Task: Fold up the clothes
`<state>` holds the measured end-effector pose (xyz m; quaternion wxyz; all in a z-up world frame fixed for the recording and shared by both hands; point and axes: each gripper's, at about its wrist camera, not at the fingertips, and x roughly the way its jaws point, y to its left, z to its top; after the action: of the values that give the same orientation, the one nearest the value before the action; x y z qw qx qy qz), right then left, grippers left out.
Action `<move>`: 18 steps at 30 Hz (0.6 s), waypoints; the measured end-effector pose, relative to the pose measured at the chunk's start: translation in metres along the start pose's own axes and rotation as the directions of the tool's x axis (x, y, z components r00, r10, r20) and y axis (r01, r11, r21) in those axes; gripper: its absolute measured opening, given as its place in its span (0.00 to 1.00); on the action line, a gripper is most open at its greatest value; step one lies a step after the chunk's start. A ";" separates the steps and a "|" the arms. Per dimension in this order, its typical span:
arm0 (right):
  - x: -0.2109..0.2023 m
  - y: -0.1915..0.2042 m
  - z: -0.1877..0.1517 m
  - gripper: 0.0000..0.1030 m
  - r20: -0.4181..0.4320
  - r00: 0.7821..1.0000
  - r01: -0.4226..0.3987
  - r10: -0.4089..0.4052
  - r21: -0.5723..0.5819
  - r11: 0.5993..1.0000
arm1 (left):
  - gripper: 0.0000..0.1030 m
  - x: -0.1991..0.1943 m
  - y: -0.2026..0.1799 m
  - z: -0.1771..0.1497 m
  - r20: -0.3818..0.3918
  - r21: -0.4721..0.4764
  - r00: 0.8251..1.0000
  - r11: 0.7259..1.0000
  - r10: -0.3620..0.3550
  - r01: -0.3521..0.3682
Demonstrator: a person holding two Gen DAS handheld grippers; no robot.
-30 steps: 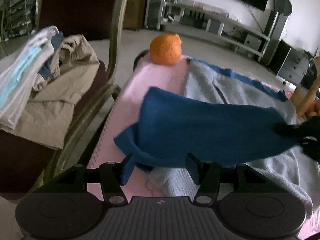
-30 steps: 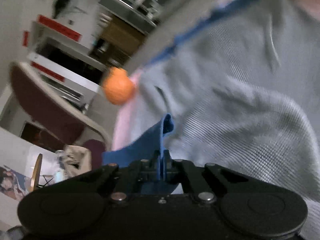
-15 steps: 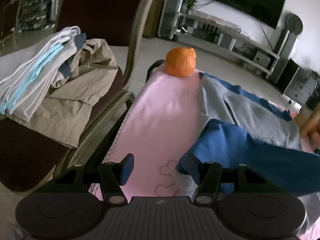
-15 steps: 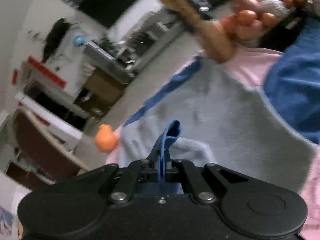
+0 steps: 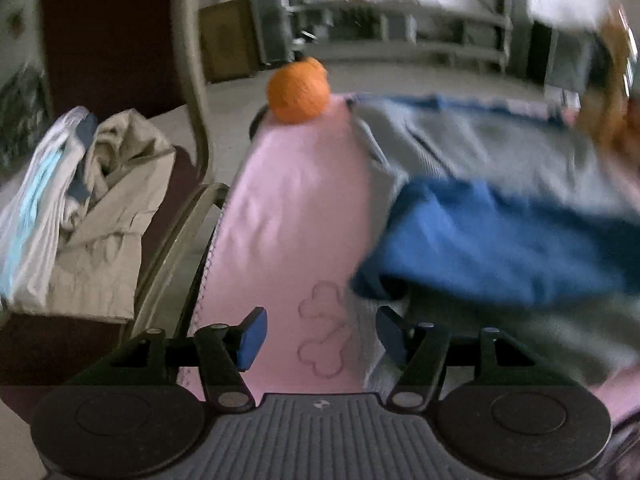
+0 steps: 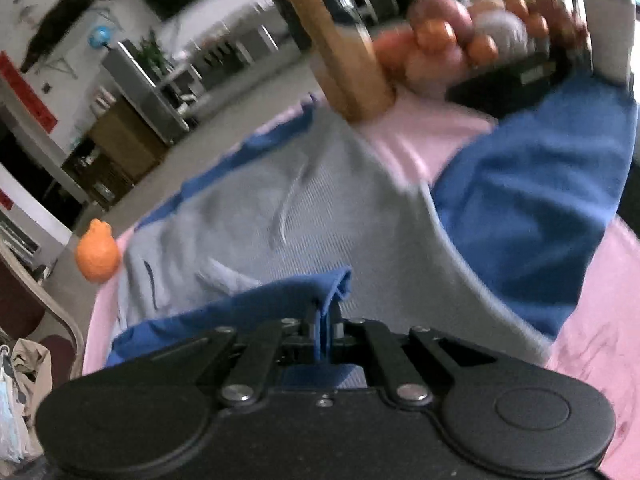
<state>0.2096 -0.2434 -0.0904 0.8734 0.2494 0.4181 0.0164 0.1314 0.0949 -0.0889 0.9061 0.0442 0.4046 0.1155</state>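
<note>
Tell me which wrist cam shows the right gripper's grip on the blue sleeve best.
Right wrist view: the right gripper is shut on the blue sleeve, fabric pinched between its pads. The left wrist view shows only the sleeve draped over the grey sweater, blurred, no grip visible.

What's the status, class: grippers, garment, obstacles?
Left gripper opening, empty. Right gripper shut on blue sleeve. Grey-blue garment part-folded. Orange fruit at edge, clear.

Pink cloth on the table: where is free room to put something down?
Free: the pink tablecloth strip between the chair's beige frame and the grey-and-blue knitted sweater, below the orange fruit. Crowded: the sweater's side, with fruit beyond it.
</note>
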 end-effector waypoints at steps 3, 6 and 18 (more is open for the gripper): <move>0.000 -0.003 -0.001 0.03 -0.012 1.000 -0.010 0.010 0.022 1.000 | 0.59 0.006 -0.013 0.001 0.034 0.088 0.998 0.994 0.055 -0.057; 0.000 -0.006 0.000 0.03 -0.019 1.000 -0.019 0.019 0.038 0.999 | 0.44 0.020 -0.014 0.010 0.037 0.059 0.998 0.997 0.043 -0.045; 0.019 -0.020 0.001 0.03 -0.089 0.996 0.026 -0.018 0.094 0.995 | 0.02 0.049 0.013 -0.008 -0.195 -0.038 0.957 0.973 0.216 -0.227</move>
<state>0.2193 -0.2566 -0.1121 0.8414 0.2849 0.4592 -0.0022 0.1554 0.1190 -0.1273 0.8457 0.0511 0.4778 0.2321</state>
